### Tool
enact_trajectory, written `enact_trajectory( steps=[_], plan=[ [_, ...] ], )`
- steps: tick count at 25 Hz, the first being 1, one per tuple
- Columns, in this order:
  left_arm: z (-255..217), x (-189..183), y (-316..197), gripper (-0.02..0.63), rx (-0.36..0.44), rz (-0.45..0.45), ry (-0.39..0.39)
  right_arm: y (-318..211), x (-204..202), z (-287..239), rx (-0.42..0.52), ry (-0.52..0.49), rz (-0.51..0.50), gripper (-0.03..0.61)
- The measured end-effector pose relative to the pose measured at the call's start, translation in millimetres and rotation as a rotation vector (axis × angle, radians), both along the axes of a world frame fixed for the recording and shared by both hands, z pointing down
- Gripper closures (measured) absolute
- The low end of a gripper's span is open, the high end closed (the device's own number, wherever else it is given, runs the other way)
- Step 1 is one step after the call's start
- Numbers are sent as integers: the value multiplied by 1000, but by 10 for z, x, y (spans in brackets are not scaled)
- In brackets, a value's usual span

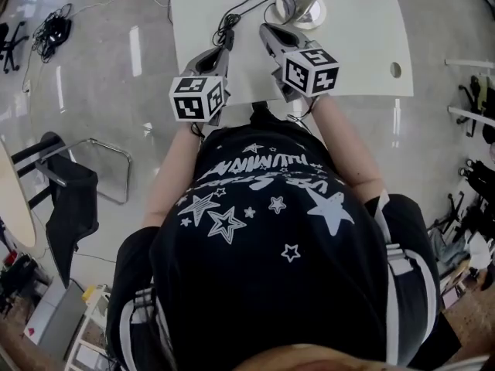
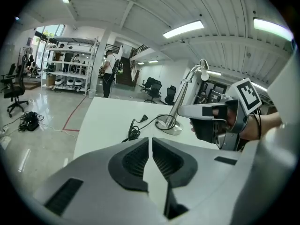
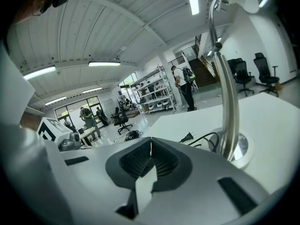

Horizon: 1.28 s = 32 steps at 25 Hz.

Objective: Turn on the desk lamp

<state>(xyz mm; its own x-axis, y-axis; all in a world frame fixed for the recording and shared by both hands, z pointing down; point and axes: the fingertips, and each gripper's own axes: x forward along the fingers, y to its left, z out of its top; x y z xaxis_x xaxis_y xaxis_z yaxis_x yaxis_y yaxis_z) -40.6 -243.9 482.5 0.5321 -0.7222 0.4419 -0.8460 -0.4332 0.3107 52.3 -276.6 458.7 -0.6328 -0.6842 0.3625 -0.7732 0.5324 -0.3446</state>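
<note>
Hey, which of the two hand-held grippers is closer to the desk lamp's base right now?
The right hand-held gripper: its shut tips sit just beside the round lamp base, while the left hand-held gripper is farther off, by the coiled cord.

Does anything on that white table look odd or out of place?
Yes: the desk lamp has its plug lying loose on the table, cord partly bundled, in no socket. The lamp looks unpowered.
</note>
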Motion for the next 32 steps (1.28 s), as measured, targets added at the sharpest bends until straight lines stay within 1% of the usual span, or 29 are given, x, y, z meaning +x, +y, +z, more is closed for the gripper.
enact_trajectory(
  steps=[3, 7, 9, 11, 16, 19, 25, 32],
  plan=[
    [177, 26, -77, 601, -43, -11, -17, -81, -17, 102, -18, 10, -40, 572],
    [438, 55, -147, 600, -95, -9, -81, -162, 3, 224, -43, 19, -73, 572],
    [532, 39, -163, 599, -119, -11, -98, -176, -15, 258, -52, 21, -88, 572],
    [591, 40, -177, 565, -140, -12, -101, -186, -37, 287, -61, 23, -104, 572],
    [654, 45, -277, 562, -155, -12, -123, -268, -107, 381, -82, 33, -144, 572],
    [712, 72, -269, 544, -174, 3, -121, -279, -161, 458, -98, 52, -187, 572],
    [768, 88, -278, 538, -191, 16, -131, -226, -343, 647, -168, 102, -310, 572],
    [763, 146, -328, 538, -205, 39, -146, -173, -469, 886, -243, 146, -370, 572]
  ],
)
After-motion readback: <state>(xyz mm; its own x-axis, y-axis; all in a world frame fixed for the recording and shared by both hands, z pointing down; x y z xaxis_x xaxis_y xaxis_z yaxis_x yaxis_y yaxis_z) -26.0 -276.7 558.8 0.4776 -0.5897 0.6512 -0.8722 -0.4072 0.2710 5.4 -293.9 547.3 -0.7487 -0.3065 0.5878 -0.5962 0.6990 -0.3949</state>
